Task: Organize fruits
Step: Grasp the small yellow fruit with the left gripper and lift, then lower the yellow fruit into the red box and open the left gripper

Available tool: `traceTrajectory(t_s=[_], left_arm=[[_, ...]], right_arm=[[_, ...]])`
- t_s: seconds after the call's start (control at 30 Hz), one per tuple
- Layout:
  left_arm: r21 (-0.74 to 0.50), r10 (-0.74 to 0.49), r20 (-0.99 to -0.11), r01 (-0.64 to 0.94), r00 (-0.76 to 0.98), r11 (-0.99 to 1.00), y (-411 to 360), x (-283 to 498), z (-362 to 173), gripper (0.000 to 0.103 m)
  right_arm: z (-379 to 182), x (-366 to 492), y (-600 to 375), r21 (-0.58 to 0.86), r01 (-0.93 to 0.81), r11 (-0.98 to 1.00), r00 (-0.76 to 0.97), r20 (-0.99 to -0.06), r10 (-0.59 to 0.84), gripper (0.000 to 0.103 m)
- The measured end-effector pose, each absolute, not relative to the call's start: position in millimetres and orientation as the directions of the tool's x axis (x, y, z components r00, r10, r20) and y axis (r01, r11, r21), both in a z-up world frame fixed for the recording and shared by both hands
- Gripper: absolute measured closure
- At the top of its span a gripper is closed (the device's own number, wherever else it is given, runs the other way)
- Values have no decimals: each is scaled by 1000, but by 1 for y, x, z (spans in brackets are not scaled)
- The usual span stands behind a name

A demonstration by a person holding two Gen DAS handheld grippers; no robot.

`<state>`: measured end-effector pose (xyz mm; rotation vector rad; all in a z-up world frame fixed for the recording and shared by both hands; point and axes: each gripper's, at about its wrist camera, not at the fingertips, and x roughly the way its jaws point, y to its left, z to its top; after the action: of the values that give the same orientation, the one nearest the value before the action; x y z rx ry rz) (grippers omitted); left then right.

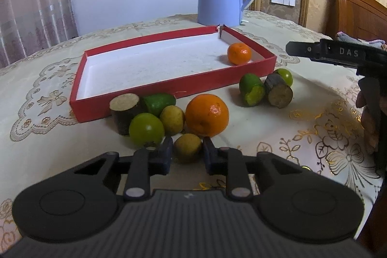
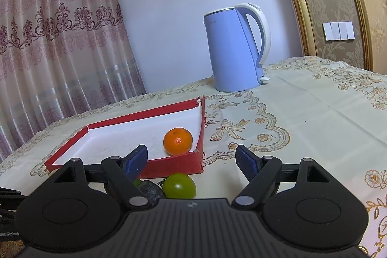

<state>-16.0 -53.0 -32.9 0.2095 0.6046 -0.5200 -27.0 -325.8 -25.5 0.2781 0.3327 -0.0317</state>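
The left gripper point(image 1: 187, 149) has its jaws pinched on a small yellow-green fruit point(image 1: 188, 146) resting on the tablecloth point(image 1: 278, 132). The fruit is round and smooth, and the blue pads meet it only at its sides. Risk: if the contact sits below or above its widest part, the fruit may squirt out on lifting and roll.

Directly behind it stand a green fruit point(image 1: 146, 128), a second yellow-green fruit point(image 1: 172, 119) and a large orange point(image 1: 206, 114), closely packed. Risk: a forward or sideways lift may knock these and send them rolling across the cloth.

The right gripper point(image 2: 191, 161) holds nothing, its jaws spread wide above the near corner of the red tray point(image 2: 174, 165). In the left wrist view, its body crosses the right edge. Risk: both grippers moving toward the tray together may collide.

The tray's low wall could catch a fruit carried too low. One small orange point(image 1: 239, 53) already lies in the tray's far right corner.

Legible writing: "DAS" on the right gripper's side. The marking on the blue kettle point(image 2: 232, 50) is too small to read.
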Motion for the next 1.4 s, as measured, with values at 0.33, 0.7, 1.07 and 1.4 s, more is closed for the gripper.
traceTrajectory(t_s=[0.33, 0.7, 1.07, 1.4], left_arm=[[100, -257, -542, 365, 800, 926, -51, -7, 7, 79], [194, -94, -429, 193, 898, 962, -74, 29, 32, 79], [214, 25, -456, 82, 889, 973, -94, 95, 8, 79], [212, 37, -486, 77, 873, 974, -95, 112, -8, 66]], right_arm=[[-25, -25, -326, 263, 84, 961, 942, -336, 10, 23], [-26, -24, -328, 268, 95, 959, 939, -344, 3, 23], [-28, -24, -332, 288, 92, 953, 936, -352, 16, 23], [-28, -23, -334, 302, 89, 949, 934, -357, 26, 23]])
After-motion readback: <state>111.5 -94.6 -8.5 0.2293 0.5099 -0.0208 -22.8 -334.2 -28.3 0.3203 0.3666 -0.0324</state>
